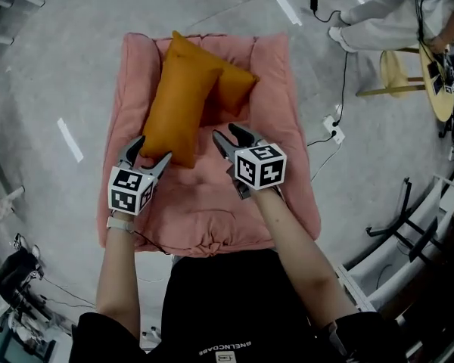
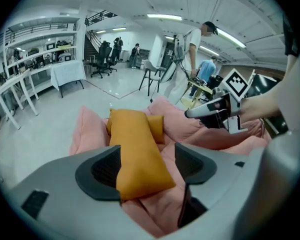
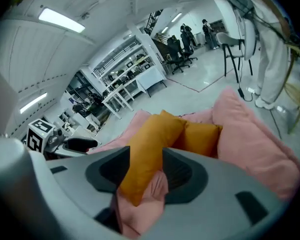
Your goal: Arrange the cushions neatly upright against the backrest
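The jaws of the left gripper (image 1: 154, 148) and the right gripper (image 1: 224, 131) stand wide and hold nothing. Pinch the front cushion (image 1: 178, 100) evenly at its near corners, then lift it upright.

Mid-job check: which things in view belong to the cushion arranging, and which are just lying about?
For the job:
long orange cushion, lying forward on the seat
second orange cushion, behind it
pink sofa
left gripper and right gripper, both with jaws apart

Lying about:
wooden stool
power strip
white tape strip on the floor
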The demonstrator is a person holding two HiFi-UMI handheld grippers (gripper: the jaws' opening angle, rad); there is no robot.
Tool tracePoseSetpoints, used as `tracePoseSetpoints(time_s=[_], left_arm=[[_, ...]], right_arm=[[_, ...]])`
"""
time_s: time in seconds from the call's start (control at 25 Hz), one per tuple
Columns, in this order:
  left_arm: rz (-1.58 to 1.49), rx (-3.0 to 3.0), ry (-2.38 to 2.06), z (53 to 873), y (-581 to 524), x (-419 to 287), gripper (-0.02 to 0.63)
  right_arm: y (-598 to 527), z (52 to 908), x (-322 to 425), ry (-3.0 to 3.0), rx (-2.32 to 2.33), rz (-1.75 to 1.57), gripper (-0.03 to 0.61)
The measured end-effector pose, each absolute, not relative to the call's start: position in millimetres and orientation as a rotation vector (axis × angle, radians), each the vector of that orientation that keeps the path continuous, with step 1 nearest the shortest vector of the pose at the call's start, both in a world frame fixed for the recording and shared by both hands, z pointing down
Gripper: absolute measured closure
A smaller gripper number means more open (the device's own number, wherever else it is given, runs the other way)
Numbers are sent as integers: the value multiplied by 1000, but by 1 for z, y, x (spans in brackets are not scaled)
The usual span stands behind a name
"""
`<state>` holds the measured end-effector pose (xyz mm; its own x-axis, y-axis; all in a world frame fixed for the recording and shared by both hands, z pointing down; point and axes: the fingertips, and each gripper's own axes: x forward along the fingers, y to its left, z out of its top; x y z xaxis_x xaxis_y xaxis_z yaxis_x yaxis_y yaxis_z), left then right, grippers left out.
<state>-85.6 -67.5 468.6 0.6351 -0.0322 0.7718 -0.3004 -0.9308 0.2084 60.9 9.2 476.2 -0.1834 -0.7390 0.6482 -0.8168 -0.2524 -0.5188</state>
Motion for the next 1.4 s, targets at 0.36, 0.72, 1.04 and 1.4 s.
tracePoseSetpoints(time_s=[0.36, 0.72, 1.04, 1.4], left_arm=[[1327, 2451, -193, 536, -80, -98, 268], [1453, 2343, -191, 568, -84, -103, 268], [1512, 2279, -202, 580, -79, -109, 270], [1551, 2285, -209, 591, -79, -107, 333]], right_arm=[[-18, 558, 39, -1758, 1915, 1786, 290], [-46, 583, 35, -1726, 1970, 1878, 276], [-87, 579, 72, -1762, 2027, 1748, 276], [-116, 609, 74, -1774, 1918, 1864, 283]])
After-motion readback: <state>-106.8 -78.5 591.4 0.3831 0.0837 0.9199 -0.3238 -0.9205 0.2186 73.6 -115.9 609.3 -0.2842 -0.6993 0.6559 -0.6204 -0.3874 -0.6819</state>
